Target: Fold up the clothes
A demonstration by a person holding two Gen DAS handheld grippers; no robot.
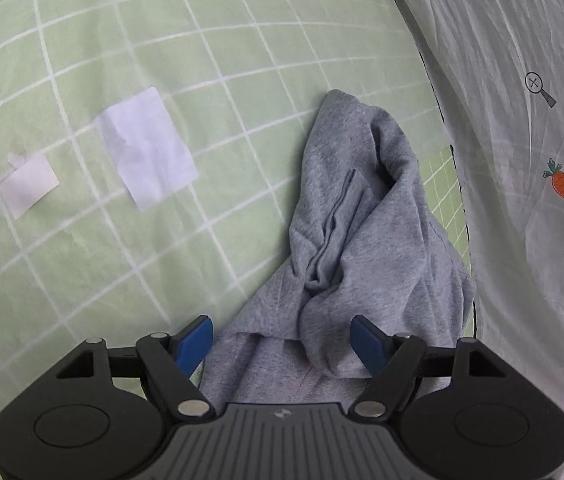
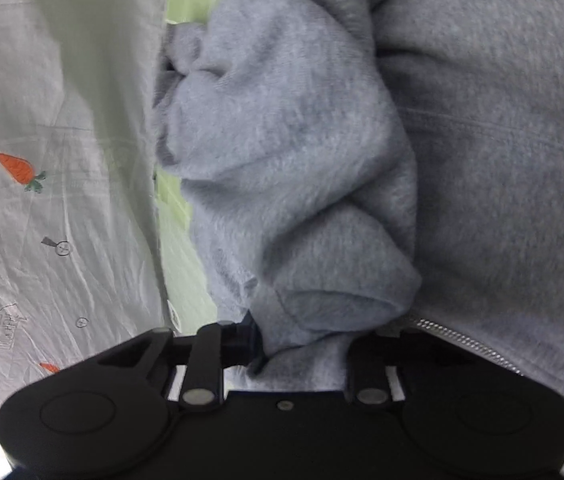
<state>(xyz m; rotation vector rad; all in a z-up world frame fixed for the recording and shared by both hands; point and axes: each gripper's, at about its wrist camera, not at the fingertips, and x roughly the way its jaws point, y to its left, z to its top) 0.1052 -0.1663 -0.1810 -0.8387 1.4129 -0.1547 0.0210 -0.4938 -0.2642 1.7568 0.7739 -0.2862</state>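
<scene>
Left gripper: low over hoodie, jaws spread, straddling a fold.
Right gripper: jaws pinching hoodie near zipper.

No legible text or labels

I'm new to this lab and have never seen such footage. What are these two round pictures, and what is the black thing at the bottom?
Each picture comes from a camera on hand-held tongs, one per hand. The left tongs are open over a crumpled grey garment lying on a green checked sheet, beside two white patches. The right tongs look closed on the same garment, though the view there is blocked; its zipper shows. A white carrot-print cloth lies alongside.
</scene>
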